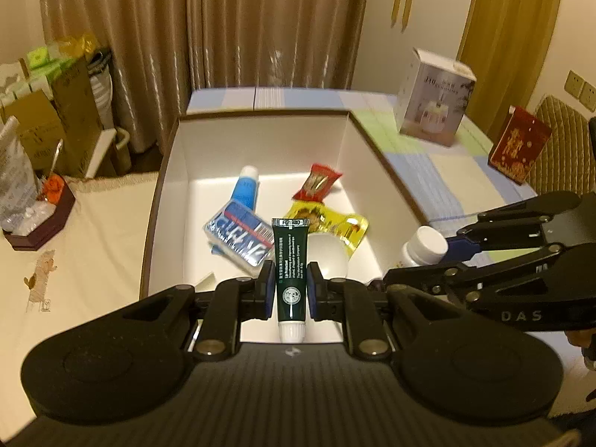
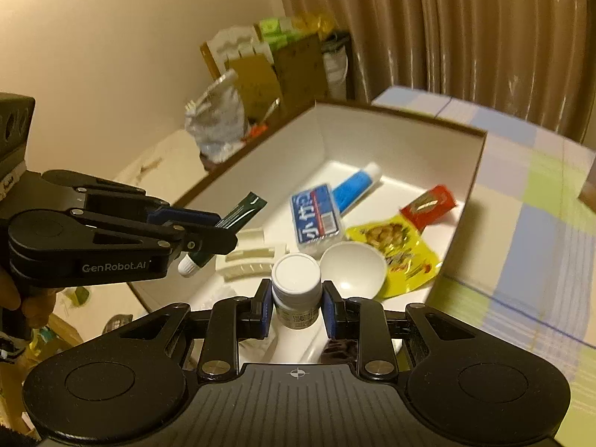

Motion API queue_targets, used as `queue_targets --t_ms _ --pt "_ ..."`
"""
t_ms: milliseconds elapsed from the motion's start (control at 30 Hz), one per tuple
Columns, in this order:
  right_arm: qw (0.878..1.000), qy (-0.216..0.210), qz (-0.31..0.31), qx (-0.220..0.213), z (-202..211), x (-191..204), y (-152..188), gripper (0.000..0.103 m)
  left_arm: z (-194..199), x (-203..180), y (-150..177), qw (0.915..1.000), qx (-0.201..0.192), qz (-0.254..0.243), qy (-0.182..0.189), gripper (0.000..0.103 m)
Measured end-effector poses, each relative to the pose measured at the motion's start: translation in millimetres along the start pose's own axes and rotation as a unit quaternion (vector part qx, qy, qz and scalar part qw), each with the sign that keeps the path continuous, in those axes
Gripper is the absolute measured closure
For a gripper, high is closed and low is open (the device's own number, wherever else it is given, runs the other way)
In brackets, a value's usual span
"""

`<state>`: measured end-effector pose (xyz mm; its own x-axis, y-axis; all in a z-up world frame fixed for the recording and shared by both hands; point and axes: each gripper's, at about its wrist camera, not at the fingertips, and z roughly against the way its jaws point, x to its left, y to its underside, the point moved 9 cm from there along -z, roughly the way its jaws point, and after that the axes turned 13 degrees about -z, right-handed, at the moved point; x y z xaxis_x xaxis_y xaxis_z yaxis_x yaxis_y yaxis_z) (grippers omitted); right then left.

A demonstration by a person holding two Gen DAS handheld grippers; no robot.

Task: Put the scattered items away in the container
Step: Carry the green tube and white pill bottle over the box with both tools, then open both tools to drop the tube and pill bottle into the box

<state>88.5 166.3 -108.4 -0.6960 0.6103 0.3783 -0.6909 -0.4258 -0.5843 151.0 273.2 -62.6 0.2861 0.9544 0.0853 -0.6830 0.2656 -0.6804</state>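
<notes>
Dim warm light, fisheye-warped blurry edges

The surface (image 1: 439, 171) wears a checked cloth of blue, green and cream. On it sits an open white-lined container (image 1: 260, 138), with a tall white carton (image 1: 432, 100) and a leaning red packet (image 1: 517, 149) standing well apart to its right.

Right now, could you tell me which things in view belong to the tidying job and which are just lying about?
Job:
- green tube in left gripper
- white bottle in right gripper
- box holding blue tube, red packet, yellow packet

Lying about:
- white carton
- red envelope
- curtain
</notes>
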Motion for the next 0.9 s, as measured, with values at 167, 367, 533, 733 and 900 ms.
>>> queue_targets --t_ms 167,367,533,733,900 --pt "0.999 0.018 -0.007 0.03 -26 -3 4 0.073 -20 11 8 0.9994 0.022 0.003 0.026 0.09" --pt "0.998 0.03 -0.013 0.053 -48 -4 4 0.073 -40 17 16 0.9974 0.046 -0.004 0.056 0.09" --pt "0.997 0.037 -0.018 0.064 -59 -5 5 0.073 -55 19 22 0.995 0.068 -0.007 0.073 0.09" --pt "0.996 0.042 -0.023 0.072 -66 -6 5 0.073 -65 22 25 0.9933 0.078 -0.005 0.085 0.09" --pt "0.996 0.045 -0.027 0.078 -71 -8 5 0.073 -71 24 26 0.9925 0.082 -0.003 0.09 0.09"
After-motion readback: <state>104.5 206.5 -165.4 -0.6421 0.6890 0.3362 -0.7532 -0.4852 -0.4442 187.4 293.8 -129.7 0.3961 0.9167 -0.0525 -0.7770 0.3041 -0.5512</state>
